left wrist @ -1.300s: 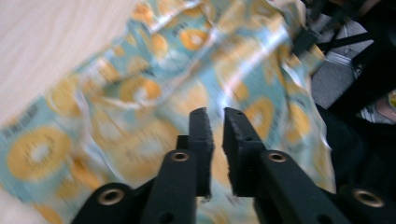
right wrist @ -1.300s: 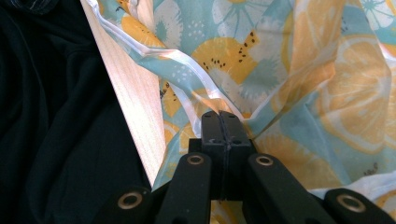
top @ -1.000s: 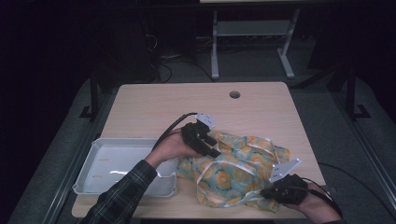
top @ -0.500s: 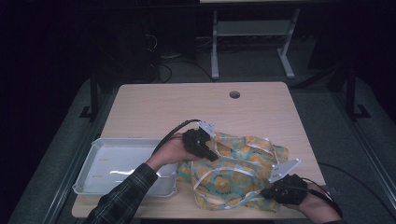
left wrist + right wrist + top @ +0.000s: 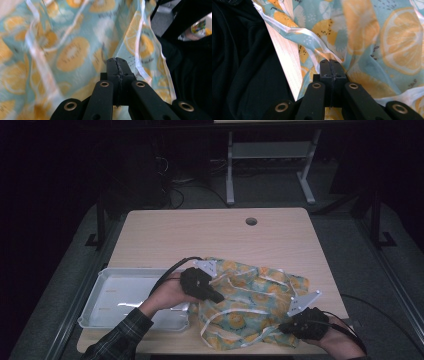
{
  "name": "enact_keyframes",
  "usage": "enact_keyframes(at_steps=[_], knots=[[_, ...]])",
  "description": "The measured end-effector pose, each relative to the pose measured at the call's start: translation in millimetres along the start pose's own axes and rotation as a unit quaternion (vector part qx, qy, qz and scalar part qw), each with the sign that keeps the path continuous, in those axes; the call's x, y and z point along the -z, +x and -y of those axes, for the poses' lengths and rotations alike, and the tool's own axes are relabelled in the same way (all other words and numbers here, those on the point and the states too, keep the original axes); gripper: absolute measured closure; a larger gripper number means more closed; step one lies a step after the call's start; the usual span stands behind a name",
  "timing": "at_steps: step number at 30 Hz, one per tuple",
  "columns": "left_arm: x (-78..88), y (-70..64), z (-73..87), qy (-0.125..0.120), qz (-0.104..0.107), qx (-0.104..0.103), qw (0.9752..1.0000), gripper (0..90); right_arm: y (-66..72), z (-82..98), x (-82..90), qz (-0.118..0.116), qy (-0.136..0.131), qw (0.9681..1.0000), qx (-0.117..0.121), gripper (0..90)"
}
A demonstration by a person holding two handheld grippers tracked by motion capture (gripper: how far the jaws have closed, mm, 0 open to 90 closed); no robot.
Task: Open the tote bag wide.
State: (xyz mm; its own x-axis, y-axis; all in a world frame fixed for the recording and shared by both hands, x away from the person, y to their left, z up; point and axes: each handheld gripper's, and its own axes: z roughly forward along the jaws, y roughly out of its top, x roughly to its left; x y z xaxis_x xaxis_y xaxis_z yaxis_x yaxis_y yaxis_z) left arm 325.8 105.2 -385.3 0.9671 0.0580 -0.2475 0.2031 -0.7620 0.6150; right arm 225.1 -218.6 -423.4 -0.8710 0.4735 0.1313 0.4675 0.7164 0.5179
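Left gripper [image 5: 216, 297] has clamped the cloth [image 5: 250, 295], shifting leftward.

I think I am looking into a lab or test room, not a home. The wooden table [image 5: 200, 235] is plain and has a round cable hole [image 5: 251, 221]. Behind it stands a grey metal frame [image 5: 270, 160] on a grey floor [image 5: 350, 235], with black cables [image 5: 185, 190] lying about. The room around it is dark.
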Motion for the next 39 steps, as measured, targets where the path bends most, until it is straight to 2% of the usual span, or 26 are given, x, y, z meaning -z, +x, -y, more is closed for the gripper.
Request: enact_keyframes(at_steps=[4,7,11,14,19,21,23,27,29,33,35,36,39], knots=[[-10.9,-6.6,12.7,0.027,0.005,0.006,0.9996,90.0,0.4,0.7,-0.4,-0.001,0.001,1.0000,0.002,89.7],[-17.2,-7.5,20.9,0.046,0.000,0.008,0.9989,90.0,0.7,1.4,-1.1,-0.001,0.004,1.0000,-0.002,89.6],[-20.7,-9.0,27.7,0.051,-0.001,0.011,0.9987,90.0,-0.2,2.1,-0.1,-0.003,0.001,1.0000,-0.002,88.4],[-21.4,-9.8,28.5,0.053,-0.002,0.010,0.9985,90.0,0.7,2.3,9.7,-0.014,-0.018,0.9997,-0.013,81.4],[-22.4,-10.3,28.1,0.050,-0.003,0.014,0.9986,90.0,0.8,0.0,39.5,-0.001,-0.070,0.9974,-0.017,76.3],[-22.3,-10.3,28.2,0.049,-0.003,0.014,0.9987,90.0,-2.3,-3.5,49.7,0.015,-0.093,0.9954,-0.016,75.0],[-22.2,-10.3,28.2,0.048,-0.003,0.015,0.9987,90.0,-6.7,-9.8,53.5,0.034,-0.104,0.9938,-0.020,71.6],[-21.5,-10.2,28.1,0.048,-0.003,0.015,0.9987,90.0,-22.7,-21.8,42.4,0.046,-0.101,0.9933,-0.031,66.8],[-20.7,-9.2,28.0,0.051,-0.002,0.010,0.9986,90.0,-31.1,-25.4,35.3,0.044,-0.097,0.9936,-0.038,64.1],[-20.4,-9.1,28.2,0.049,-0.002,0.013,0.9987,90.0,-43.2,-29.4,22.2,0.027,-0.080,0.9952,-0.050,58.7],[-19.8,-8.6,28.3,0.051,-0.002,0.011,0.9986,90.0,-46.1,-29.6,17.1,0.018,-0.070,0.9959,-0.055,61.9],[-19.9,-8.6,28.4,0.051,-0.002,0.012,0.9986,90.0,-47.5,-28.9,14.2,0.007,-0.064,0.9963,-0.057,66.4],[-19.9,-8.6,28.3,0.050,-0.003,0.012,0.9987,90.0,-47.8,-27.6,11.2,0.008,-0.058,0.9969,-0.052,82.7]])
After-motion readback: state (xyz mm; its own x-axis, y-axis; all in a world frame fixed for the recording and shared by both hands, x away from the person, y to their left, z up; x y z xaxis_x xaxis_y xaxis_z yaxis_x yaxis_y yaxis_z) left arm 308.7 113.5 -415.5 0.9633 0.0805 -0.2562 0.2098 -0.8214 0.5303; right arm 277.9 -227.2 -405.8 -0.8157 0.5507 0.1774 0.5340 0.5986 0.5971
